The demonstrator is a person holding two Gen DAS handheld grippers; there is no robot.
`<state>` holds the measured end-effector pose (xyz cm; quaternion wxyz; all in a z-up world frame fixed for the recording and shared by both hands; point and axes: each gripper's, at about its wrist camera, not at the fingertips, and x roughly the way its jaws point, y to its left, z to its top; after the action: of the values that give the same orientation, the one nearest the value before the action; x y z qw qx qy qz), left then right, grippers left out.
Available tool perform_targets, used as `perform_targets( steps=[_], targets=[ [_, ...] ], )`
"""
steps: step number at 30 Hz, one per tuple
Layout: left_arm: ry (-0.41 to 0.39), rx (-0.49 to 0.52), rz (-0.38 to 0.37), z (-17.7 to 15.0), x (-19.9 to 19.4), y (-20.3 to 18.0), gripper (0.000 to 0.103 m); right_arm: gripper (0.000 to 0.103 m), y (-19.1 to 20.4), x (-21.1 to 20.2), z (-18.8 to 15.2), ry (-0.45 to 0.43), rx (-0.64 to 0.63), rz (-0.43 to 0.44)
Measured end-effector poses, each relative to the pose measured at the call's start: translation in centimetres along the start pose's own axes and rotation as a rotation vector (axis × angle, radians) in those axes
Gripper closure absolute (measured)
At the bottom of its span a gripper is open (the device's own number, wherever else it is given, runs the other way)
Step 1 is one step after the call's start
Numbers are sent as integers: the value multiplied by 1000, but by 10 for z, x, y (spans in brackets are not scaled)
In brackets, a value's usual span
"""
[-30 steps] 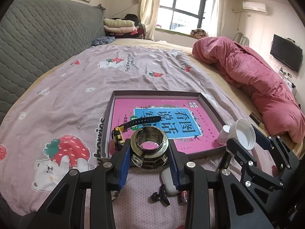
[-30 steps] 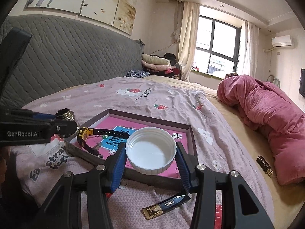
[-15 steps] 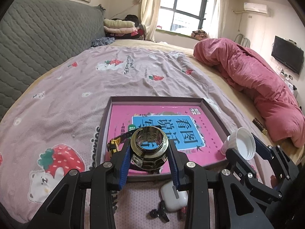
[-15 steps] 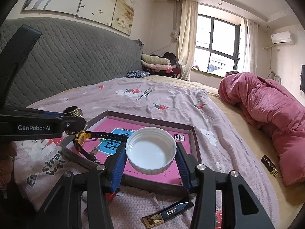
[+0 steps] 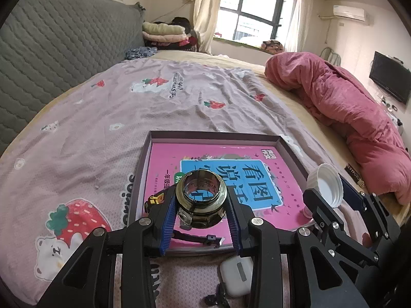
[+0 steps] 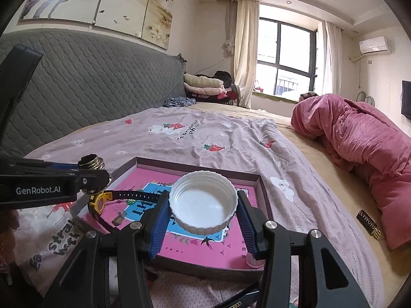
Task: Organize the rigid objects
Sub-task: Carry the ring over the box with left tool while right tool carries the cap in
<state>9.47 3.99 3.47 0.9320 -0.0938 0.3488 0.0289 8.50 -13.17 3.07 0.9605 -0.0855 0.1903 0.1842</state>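
Metal fitting (image 5: 201, 200) sits clamped in the left gripper (image 5: 201, 206), white lid (image 6: 203, 204) pinched in the right gripper (image 6: 203, 218); both hover over the tray (image 5: 215, 135), so lowering and releasing seems next.

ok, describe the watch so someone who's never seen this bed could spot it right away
On the bed's strawberry-print sheet lies a shallow box tray lined with a pink book cover. The watch lies in the tray's near left corner, under the metal fitting that the left gripper holds. It is the only thing with a yellow case and a long black strap.
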Motion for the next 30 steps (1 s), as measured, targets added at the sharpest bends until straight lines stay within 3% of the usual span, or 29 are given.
perform_targets(
  steps=[15, 30],
  targets=[
    [-3, -30, 10, 13, 14, 3, 66, 53, 4, 14, 7, -2, -20, 5],
    [16, -48, 2, 20, 35, 2, 66, 53, 6, 28, -5, 53, -38, 35]
  ],
)
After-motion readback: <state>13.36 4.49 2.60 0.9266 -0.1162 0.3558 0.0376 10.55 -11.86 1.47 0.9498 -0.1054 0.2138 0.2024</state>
